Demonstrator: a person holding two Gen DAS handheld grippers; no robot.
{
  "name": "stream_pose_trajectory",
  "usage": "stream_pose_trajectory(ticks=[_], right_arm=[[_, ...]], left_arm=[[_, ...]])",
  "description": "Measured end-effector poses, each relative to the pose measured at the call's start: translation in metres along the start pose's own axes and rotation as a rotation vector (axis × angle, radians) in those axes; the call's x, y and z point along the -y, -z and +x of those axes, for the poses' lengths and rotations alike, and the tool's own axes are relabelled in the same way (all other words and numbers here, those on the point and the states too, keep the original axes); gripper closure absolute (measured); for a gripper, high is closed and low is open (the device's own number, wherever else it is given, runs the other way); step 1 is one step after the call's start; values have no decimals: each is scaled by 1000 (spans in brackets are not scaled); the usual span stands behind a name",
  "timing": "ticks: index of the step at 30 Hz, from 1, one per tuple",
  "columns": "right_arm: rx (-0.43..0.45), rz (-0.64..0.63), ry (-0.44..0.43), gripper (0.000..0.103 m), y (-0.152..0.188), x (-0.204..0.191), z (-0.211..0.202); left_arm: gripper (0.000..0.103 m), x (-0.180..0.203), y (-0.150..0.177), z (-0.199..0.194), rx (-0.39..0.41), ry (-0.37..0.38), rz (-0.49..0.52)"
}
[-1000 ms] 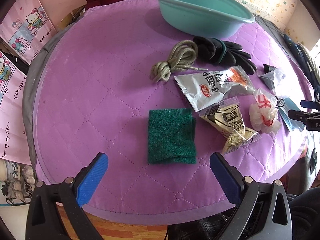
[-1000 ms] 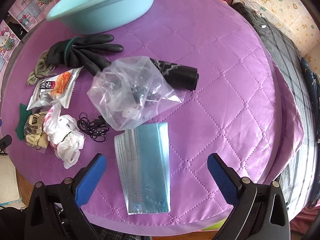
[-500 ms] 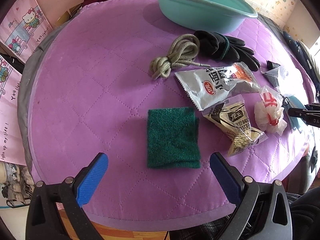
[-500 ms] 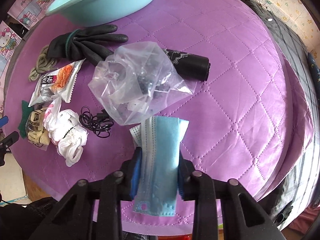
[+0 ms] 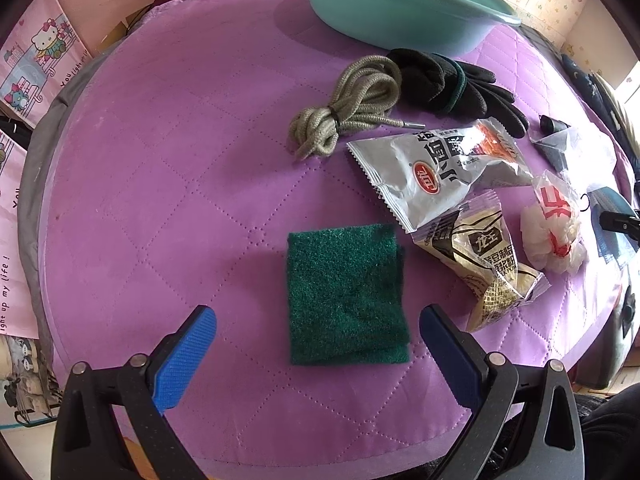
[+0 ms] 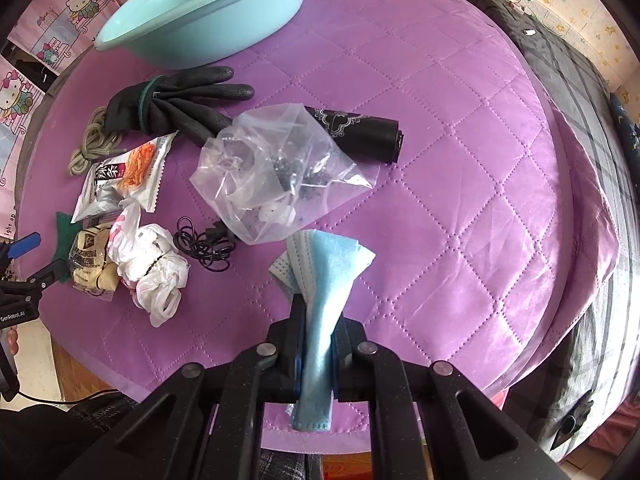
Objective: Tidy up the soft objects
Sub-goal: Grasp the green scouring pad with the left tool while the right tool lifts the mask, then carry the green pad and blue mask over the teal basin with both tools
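My right gripper (image 6: 318, 344) is shut on a blue face mask (image 6: 326, 276), pinched into a fold and lifted off the purple quilted table (image 6: 460, 200). My left gripper (image 5: 316, 344) is open, its blue fingers on either side of a green scouring pad (image 5: 346, 294) that lies flat on the table. A teal basin (image 5: 396, 4) stands at the far edge; it also shows in the right wrist view (image 6: 200, 12). Black gloves (image 5: 452, 84), a coiled grey cord (image 5: 352, 108) and a knotted white plastic bag (image 5: 552, 232) lie between.
Two snack packets (image 5: 448, 168) (image 5: 484, 260) lie right of the pad. A clear plastic bag (image 6: 272, 180), a black roll (image 6: 360, 132) and black hair ties (image 6: 204, 244) lie mid-table. The table's near edge (image 5: 320, 460) is close. A grey-covered seat (image 6: 592, 240) stands right.
My right gripper closed on the face mask and raised it, squeezing it narrow. My left gripper moved forward and lower, closer to the green pad, still open.
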State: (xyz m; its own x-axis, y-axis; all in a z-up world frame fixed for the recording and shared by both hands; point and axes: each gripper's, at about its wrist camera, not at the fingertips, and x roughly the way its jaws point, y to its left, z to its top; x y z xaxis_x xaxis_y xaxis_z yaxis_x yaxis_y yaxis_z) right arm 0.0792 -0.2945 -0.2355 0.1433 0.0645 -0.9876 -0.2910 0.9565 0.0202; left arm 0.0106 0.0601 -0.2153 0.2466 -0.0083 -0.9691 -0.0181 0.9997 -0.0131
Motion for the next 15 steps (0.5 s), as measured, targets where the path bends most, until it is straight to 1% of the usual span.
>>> stream_pose_trajectory(ticks=[3, 4, 6, 8, 9, 10, 11, 12, 13, 14, 15], right_arm=[[3, 7, 2, 95, -1, 0, 6], [1, 9, 2, 95, 0, -5, -3], [-2, 12, 5, 95, 1, -5, -5], [-4, 16, 6, 95, 2, -6, -7], [-5, 17, 6, 95, 2, -6, -7], [-4, 18, 7, 95, 3, -6, -6], [-2, 20, 9, 95, 5, -6, -8], [-1, 22, 8, 95, 6, -6, -9], [-1, 23, 8, 95, 8, -5, -9], [-1, 22, 8, 95, 9, -5, -10], [-1, 20, 10, 95, 11, -6, -11]], left_arm=[[0, -1, -3, 9, -10, 5, 7], [1, 0, -4, 14, -12, 5, 9], [8, 0, -5, 18, -22, 2, 10], [27, 1, -6, 22, -31, 7, 8], [31, 0, -6, 23, -27, -3, 9], [46, 0, -7, 22, -17, -2, 13], [68, 1, -7, 21, -8, -1, 16], [75, 1, -7, 20, -1, 0, 15], [86, 0, -8, 18, 2, 11, 12], [90, 0, -8, 17, 2, 28, 7], [90, -1, -8, 15, 6, 38, 1]])
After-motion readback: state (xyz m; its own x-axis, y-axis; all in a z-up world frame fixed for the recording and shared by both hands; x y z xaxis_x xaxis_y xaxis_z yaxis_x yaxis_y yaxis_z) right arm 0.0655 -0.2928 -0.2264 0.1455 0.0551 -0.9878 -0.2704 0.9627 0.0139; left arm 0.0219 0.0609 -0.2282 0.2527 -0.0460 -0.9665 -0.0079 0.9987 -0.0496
